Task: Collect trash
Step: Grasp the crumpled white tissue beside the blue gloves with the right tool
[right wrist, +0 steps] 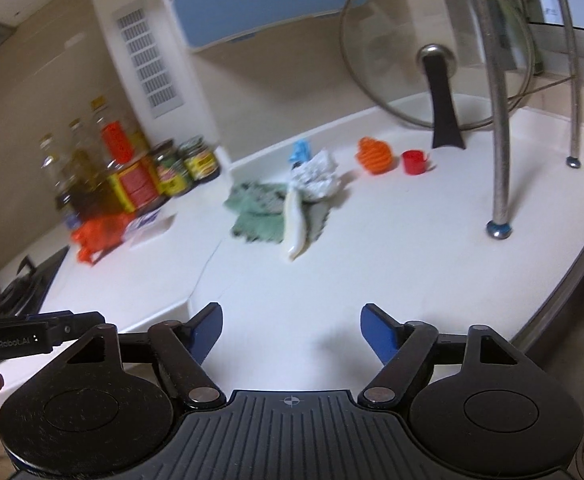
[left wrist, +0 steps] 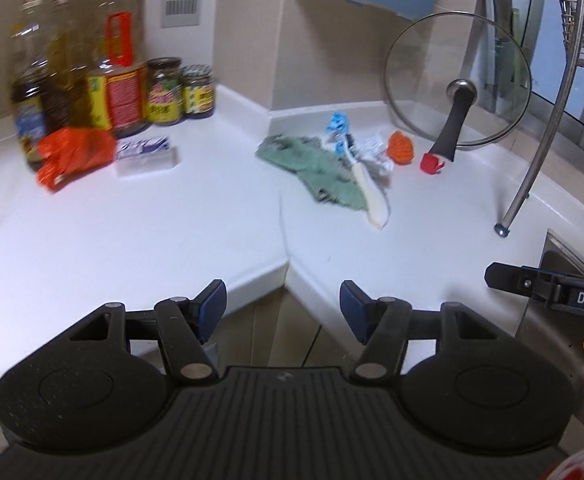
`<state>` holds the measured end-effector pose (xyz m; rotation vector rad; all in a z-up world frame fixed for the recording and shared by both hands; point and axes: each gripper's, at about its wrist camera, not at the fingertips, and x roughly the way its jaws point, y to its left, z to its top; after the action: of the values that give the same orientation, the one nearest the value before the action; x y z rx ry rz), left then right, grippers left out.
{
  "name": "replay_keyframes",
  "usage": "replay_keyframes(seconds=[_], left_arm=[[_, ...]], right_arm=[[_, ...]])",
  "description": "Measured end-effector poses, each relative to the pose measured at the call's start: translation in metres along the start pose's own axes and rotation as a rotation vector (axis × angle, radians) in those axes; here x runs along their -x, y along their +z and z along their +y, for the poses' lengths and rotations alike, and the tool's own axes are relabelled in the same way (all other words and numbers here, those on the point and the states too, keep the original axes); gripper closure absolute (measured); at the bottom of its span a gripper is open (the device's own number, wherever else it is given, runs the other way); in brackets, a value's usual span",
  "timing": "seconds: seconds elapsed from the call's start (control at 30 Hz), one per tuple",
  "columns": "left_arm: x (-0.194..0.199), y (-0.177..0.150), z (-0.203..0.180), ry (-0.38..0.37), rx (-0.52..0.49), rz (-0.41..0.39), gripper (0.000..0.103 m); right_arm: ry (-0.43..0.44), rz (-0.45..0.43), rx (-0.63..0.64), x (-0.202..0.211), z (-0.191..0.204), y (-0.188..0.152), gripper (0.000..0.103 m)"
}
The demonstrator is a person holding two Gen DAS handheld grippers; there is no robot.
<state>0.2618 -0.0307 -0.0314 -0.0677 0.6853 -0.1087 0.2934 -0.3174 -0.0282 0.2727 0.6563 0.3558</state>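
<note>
White counter (left wrist: pixel 172 220) | crumpled wrapper (right wrist: pixel 317 174) well beyond open right hand-held gripper (right wrist: pixel 292 334)

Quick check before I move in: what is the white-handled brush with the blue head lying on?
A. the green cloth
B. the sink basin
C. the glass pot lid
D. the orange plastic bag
A: the white-handled brush lies across the crumpled green cloth on the white counter.
</note>
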Motion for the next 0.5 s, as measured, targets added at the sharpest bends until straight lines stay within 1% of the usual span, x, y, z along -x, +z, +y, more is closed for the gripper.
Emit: replay_keyframes(seconds=[0.2,0.5], left_arm=[[-0.029,0.031,-0.001,-0.032,-0.047,-0.02,0.044],[-0.084,0.072,0.001,-0.061,-0.077,-0.031,0.044]], right_arm=[[-0.038,-0.028,-0.03,-0.022,-0.008,0.017,0.03],[-0.061,-0.08,-0.044,-0.076,-0.011,0.057,0.032]])
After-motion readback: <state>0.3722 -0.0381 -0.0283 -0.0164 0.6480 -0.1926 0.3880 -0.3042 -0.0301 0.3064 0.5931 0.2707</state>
